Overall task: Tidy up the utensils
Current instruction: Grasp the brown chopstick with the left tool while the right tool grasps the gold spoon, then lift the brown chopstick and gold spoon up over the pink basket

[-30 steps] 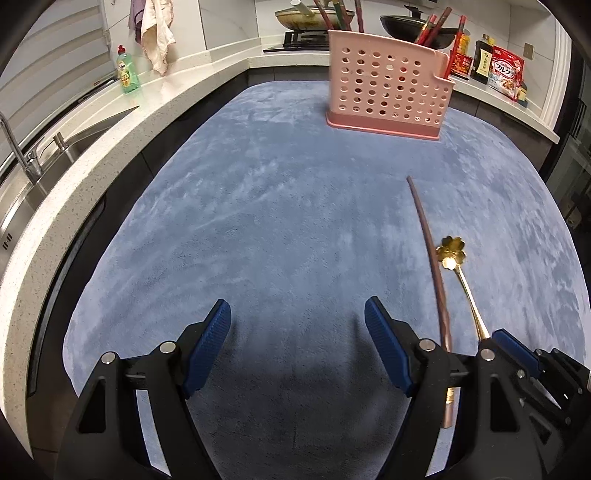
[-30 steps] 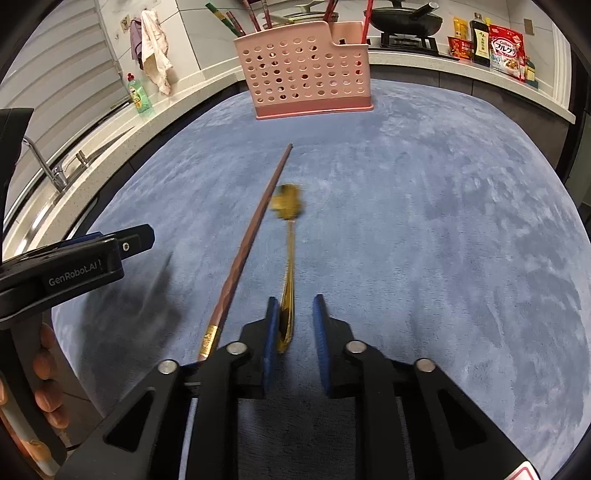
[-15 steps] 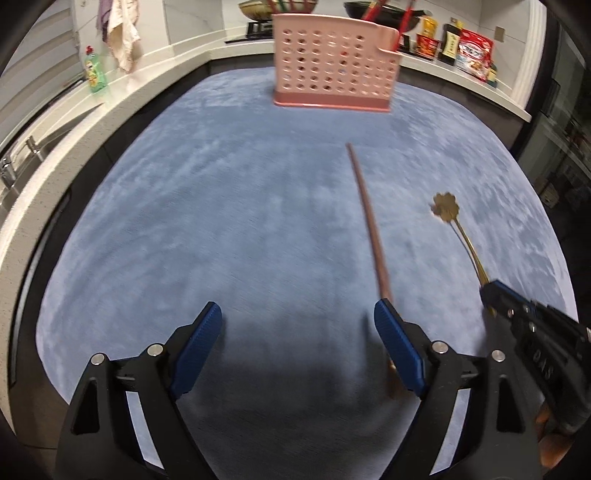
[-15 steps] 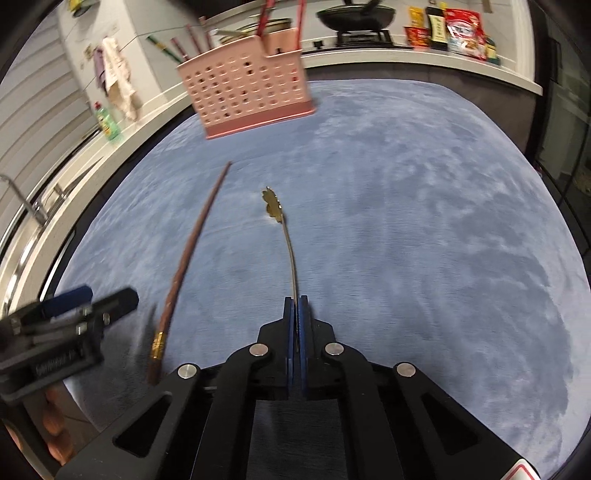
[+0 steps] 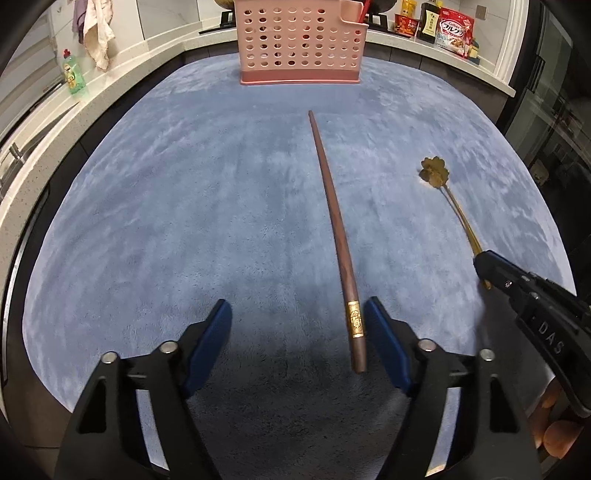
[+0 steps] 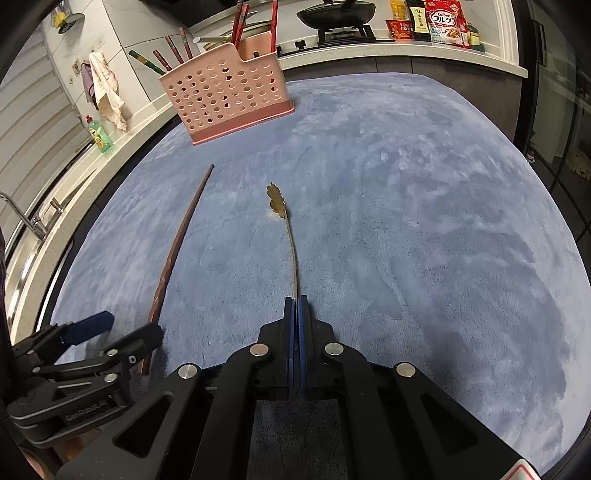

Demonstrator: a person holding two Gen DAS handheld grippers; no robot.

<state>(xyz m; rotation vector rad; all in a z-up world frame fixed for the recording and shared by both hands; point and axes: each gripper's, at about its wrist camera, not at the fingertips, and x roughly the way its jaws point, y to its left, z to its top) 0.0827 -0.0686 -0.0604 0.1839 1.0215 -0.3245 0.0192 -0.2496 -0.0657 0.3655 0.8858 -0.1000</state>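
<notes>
A long brown chopstick [image 5: 334, 225] with a gold band lies on the blue mat [image 5: 166, 221]; its thick end sits between the pads of my open left gripper [image 5: 297, 325], close to the right pad. It also shows in the right wrist view [image 6: 177, 243]. My right gripper [image 6: 295, 301] is shut on the handle of a gold flower-headed spoon [image 6: 284, 221], which points away over the mat. The spoon [image 5: 439, 181] and right gripper [image 5: 487, 266] show at the right of the left wrist view. A pink perforated utensil basket [image 5: 301, 40] stands at the mat's far edge.
The basket [image 6: 225, 96] holds several chopsticks. A white counter runs around the mat with a green soap bottle [image 5: 74, 75], a hanging cloth [image 5: 96, 31] and a sink tap [image 6: 26, 218] on the left. A pan [image 6: 334, 14] and food packets [image 6: 443, 20] are at the back.
My right gripper closed on the gold spoon's handle. My left gripper shifted right, so the chopstick's thick end now lies between its open pads.
</notes>
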